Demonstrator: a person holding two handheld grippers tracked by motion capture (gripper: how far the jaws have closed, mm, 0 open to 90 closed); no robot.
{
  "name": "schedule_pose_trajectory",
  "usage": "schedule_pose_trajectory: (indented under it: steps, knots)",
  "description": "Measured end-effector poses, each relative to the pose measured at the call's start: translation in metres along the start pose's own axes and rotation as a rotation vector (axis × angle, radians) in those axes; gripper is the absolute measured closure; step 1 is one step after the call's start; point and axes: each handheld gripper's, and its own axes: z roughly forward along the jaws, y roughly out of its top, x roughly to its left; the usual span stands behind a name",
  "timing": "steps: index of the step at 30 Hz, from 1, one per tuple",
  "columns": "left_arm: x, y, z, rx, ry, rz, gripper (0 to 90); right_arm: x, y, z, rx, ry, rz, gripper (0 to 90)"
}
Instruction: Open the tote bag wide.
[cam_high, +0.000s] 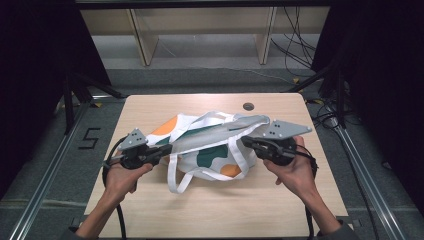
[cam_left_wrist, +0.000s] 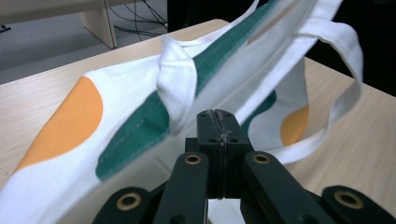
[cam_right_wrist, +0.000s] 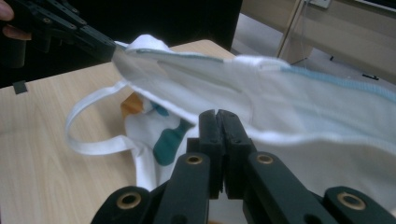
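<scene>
Both the left gripper (cam_high: 162, 153) and right gripper (cam_high: 248, 142) clamp the tote bag (cam_high: 210, 142) (white, orange and green patches), stretching its rim above the table (cam_high: 150, 107). The high view adds a round hole (cam_high: 248, 106) behind.

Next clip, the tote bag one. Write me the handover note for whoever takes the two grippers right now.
Left gripper: shut on the tote bag, at its left edge.
Right gripper: shut on the bag's rim at the right.
Bag: middle of the table, top layer lifted and stretched between the two grippers, the rest lying on the wood. One handle hangs loose toward the person.
Done: both grips taken, the cloth pulled taut.
Left: probably spreading or folding the bag; keep both grips shut until it is laid down.
</scene>
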Motion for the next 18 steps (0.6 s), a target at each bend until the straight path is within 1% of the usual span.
schedule_pose_trajectory:
  steps: [1,2,3,4,5,6,7,8,9,10,11,12,13,14,15,16,17,18]
  knots:
    - [0.002,0.003,0.004,0.007,0.001,-0.001,89.3,0.000,0.005,0.004,0.004,-0.009,0.001,89.8]
    - [0.004,0.005,0.008,0.017,0.004,0.002,89.3,-0.003,0.009,0.008,0.020,-0.007,-0.020,89.9]
    - [0.007,0.008,0.013,0.023,-0.001,-0.006,89.3,-0.005,0.013,0.013,0.046,-0.003,-0.035,89.9]
    - [0.009,0.011,0.017,0.027,-0.005,-0.014,89.3,-0.006,0.017,0.020,0.056,-0.012,-0.029,89.9]
    - [0.011,0.013,0.021,0.029,-0.001,-0.017,89.3,-0.008,0.019,0.025,0.082,-0.011,-0.038,89.9]
    - [0.013,0.016,0.024,0.029,0.004,-0.020,89.3,-0.009,0.021,0.031,0.089,-0.021,-0.041,89.9]
    - [0.015,0.018,0.027,0.025,0.006,-0.025,89.3,-0.011,0.022,0.037,0.101,-0.021,-0.046,89.9]
    - [0.019,0.021,0.031,0.023,0.010,-0.032,89.3,-0.013,0.023,0.040,0.122,-0.018,-0.039,89.9]
    - [0.021,0.022,0.032,0.021,0.022,-0.032,89.3,-0.017,0.024,0.051,0.151,-0.037,-0.049,89.9]
    - [0.029,0.026,0.037,0.019,0.050,-0.042,89.4,-0.019,0.023,0.057,0.168,-0.065,-0.056,89.9]
    - [0.029,0.026,0.037,0.019,0.050,-0.042,89.4,-0.019,0.023,0.057,0.168,-0.065,-0.056,89.9]
    - [0.035,0.027,0.041,0.012,0.061,-0.055,89.4,-0.023,0.021,0.063,0.191,-0.078,-0.089,90.0]
    - [0.039,0.027,0.044,0.014,0.060,-0.066,89.5,-0.026,0.019,0.069,0.234,-0.096,-0.071,90.0]
    - [0.044,0.027,0.050,0.006,0.068,-0.082,89.5,-0.033,0.012,0.081,0.274,-0.111,-0.062,90.0]
    - [0.047,0.027,0.054,0.012,0.079,-0.083,89.5,-0.033,0.012,0.081,0.274,-0.111,-0.062,90.0]
    - [0.052,0.026,0.059,0.035,0.097,-0.076,89.5,-0.036,0.009,0.085,0.294,-0.108,-0.044,90.0]
    - [0.057,0.023,0.068,0.062,0.117,-0.092,89.5,-0.039,0.004,0.091,0.312,-0.111,-0.039,90.0]
    - [0.063,0.018,0.075,0.107,0.125,-0.094,89.5,-0.043,-0.004,0.098,0.339,-0.118,-0.048,90.0]
